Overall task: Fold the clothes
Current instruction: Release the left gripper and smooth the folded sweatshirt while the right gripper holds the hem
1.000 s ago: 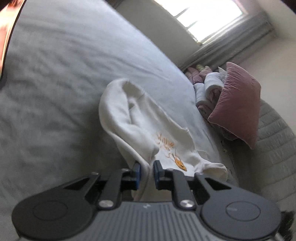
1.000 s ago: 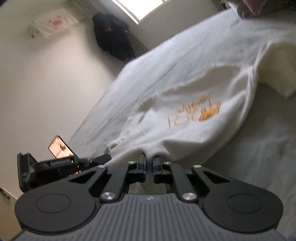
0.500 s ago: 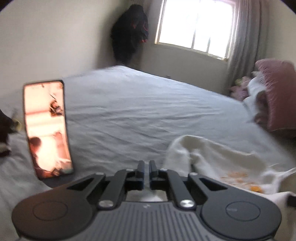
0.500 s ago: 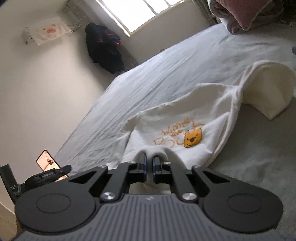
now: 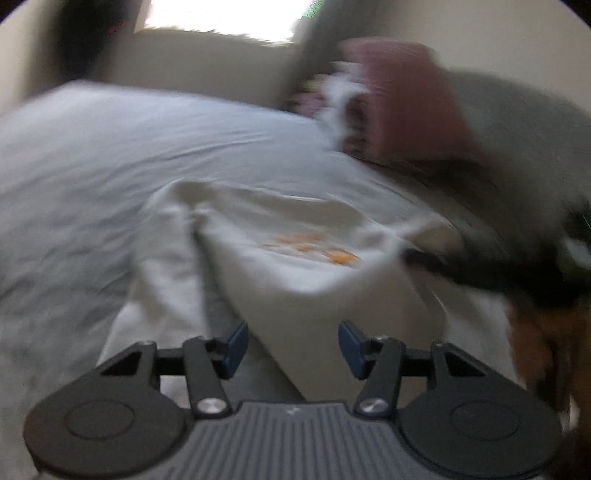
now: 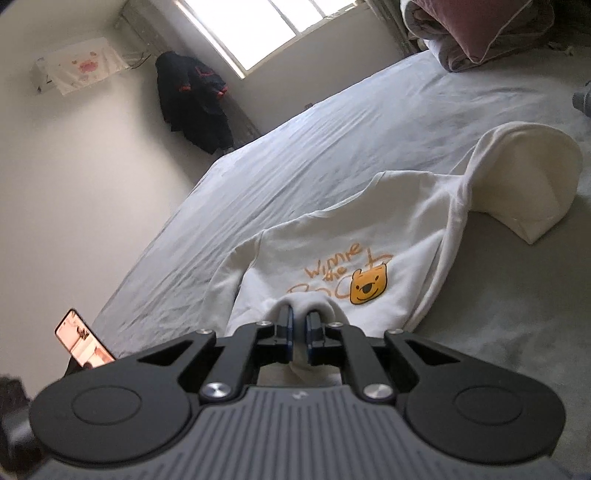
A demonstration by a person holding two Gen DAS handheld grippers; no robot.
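1. You are working on a grey bedsheet (image 6: 332,155) that fills most of both views, with a bright window (image 6: 266,29) along the top edge and a dark jacket (image 6: 195,99) hanging in the upper left of the right wrist view.
2. The cream sweatshirt (image 6: 332,240) lies across the centre of the frame, bear print facing up and its hood (image 6: 524,184) standing in a curl at the right.
3. Your right gripper (image 6: 299,332) has its blue pads pressed together on a bunched fold of the sweatshirt's near edge.
4. Your left gripper (image 5: 291,343) has its fingers spread wide with nothing between them, cloth lying just beyond.
5. I think the risk is this: the right pinch holds only a small bunch (possibly one layer), so a quick pull could slip it or drag the whole garment askew.
6. The left wrist view is heavily blurred; the dark shape at its right edge cannot be identified, and the sleeves cannot be made out in either view.
7. A lit phone (image 6: 85,339) stands at lower left, partly cut off by the gripper body.
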